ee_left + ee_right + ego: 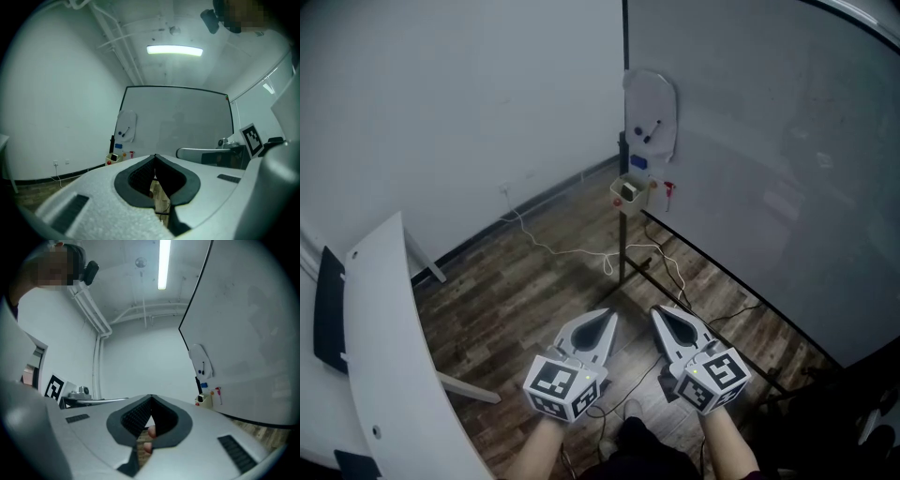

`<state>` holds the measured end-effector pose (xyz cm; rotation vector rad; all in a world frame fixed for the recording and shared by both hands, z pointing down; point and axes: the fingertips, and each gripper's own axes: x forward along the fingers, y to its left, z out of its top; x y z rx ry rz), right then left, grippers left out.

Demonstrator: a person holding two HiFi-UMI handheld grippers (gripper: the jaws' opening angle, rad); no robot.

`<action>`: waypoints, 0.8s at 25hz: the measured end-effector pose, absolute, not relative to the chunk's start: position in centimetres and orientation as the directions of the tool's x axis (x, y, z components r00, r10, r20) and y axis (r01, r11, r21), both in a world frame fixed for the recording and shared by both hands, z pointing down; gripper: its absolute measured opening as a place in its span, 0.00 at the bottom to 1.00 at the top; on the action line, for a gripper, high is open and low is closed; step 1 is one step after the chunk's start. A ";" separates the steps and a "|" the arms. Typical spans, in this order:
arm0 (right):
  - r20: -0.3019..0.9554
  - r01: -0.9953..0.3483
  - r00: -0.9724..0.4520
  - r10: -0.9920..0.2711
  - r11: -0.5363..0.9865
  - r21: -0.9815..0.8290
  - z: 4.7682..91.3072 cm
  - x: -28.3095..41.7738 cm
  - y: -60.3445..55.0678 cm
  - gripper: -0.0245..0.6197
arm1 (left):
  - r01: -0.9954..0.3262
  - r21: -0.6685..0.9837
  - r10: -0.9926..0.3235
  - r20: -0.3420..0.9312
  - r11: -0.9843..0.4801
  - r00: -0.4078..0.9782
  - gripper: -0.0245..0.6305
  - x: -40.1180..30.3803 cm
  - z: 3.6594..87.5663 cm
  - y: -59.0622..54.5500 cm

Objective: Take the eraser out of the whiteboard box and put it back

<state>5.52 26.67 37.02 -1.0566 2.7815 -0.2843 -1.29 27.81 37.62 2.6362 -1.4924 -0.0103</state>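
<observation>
Head view shows the left gripper (611,315) and right gripper (657,311) held side by side, low over the wood floor (534,281). Both point toward the whiteboard box (626,194), which is fixed at the near edge of the whiteboard (769,169) and stands well apart from either gripper. Each gripper view confirms jaws pressed together at the tips with nothing between them. A dark item in the box opening is judged to be the eraser (628,190), though it is too small to confirm. The closed, forward-pointing carry suits an approach; the jaws must spread before any pick. Retrieval is not yet begun.
</observation>
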 end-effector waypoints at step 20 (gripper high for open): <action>-0.055 -0.609 -0.765 -0.642 0.748 -0.264 39.2 6.0 12.8 0.04 | -0.870 0.106 -0.866 0.090 -0.482 0.491 0.05 -0.5 39.2 13.9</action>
